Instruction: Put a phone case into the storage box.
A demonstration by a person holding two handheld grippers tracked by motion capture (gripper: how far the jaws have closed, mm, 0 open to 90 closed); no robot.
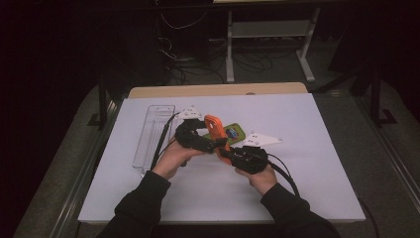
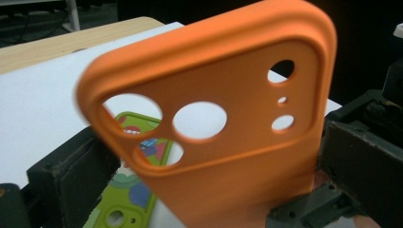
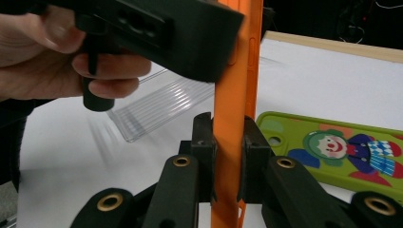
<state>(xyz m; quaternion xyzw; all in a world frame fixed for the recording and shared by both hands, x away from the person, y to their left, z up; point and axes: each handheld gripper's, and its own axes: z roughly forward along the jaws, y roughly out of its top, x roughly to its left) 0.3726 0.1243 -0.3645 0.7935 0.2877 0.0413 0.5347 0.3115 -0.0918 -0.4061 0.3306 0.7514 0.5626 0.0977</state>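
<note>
The orange phone case (image 3: 236, 109) stands up in the middle of the frame, squeezed tight by the right claw (image 3: 228, 156). The left claw (image 2: 209, 166) also hugs its sides.

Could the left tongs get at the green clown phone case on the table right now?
Probably not yet: the left tongs are closed across the orange case, which the right tongs also clamp. The green case itself lies uncovered just beyond.

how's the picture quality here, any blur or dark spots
High view: dim, the room behind nearly black, the white table fairly evenly lit. Left gripper view: the orange phone case fills the near field, its left edge smeared by blur. Right gripper view: the clear plastic tray is streaked and soft, while the green clown phone case stays readable.
</note>
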